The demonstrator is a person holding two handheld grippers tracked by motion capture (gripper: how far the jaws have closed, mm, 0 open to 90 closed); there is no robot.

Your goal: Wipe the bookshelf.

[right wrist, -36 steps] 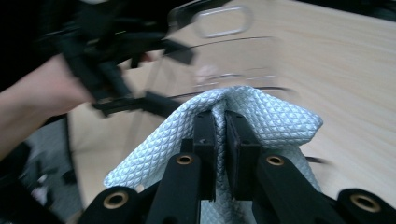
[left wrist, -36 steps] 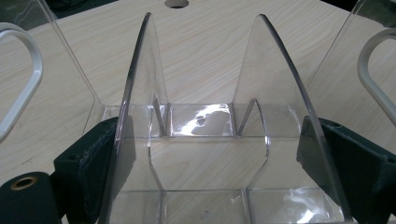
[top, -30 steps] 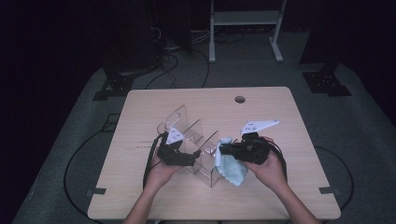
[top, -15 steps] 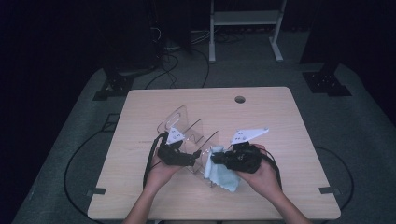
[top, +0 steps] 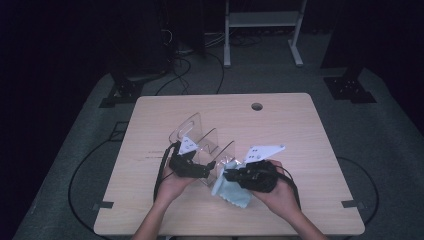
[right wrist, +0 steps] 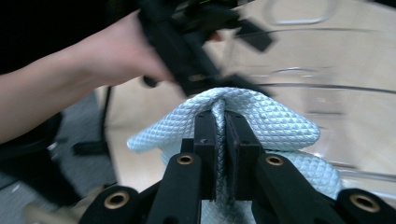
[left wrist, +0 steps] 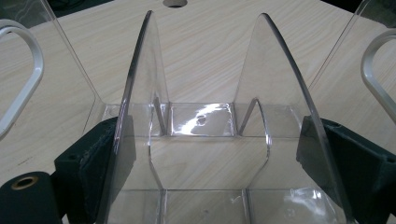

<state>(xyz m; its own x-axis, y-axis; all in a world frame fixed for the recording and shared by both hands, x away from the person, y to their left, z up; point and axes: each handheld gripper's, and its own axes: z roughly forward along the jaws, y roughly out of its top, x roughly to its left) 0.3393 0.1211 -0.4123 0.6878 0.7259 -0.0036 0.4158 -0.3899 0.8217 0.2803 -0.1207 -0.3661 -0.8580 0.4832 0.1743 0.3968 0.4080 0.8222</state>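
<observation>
Clear plastic rack [top: 202,137] sits mid-frame on the surface [top: 300,130], braced by the left tool [top: 207,169] clamped across its walls. Right tool [top: 226,175] pinches a pale blue cloth [top: 232,190]; wipe each divider gently, keeping the rack steady.

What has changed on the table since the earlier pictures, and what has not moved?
The right gripper, shut on the light blue cloth, has moved left across the table toward the clear acrylic rack, bringing the cloth up against the rack's near end. The left gripper stayed in place, clamped on the rack's walls, and the rack has not shifted.
</observation>
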